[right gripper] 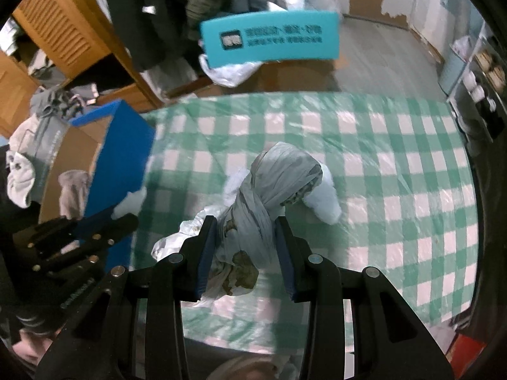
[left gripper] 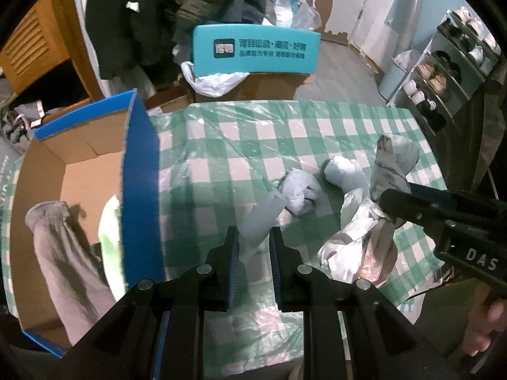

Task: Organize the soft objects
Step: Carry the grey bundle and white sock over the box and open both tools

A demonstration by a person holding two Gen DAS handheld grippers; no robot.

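Left tool (left gripper: 253, 243) pinching pale sock (left gripper: 261, 218); right tool (right gripper: 247, 247) clamped around knotted cloth bundle (right gripper: 272, 186). Lift clear, carry over blue cardboard box (left gripper: 139, 171), release inside.

A green-and-white checked tablecloth (left gripper: 285, 133) fills the middle of both frames. At left, the cardboard box (left gripper: 139, 171) is blue outside and plain brown inside, with a grey sock (left gripper: 60, 253) in it. Pale grey-blue sock rolls (left gripper: 343, 174) lie right of centre. A knotted grey-white garment (right gripper: 272, 190) shows olive-brown patches. The box at top centre (left gripper: 256, 49) is turquoise with white lettering.
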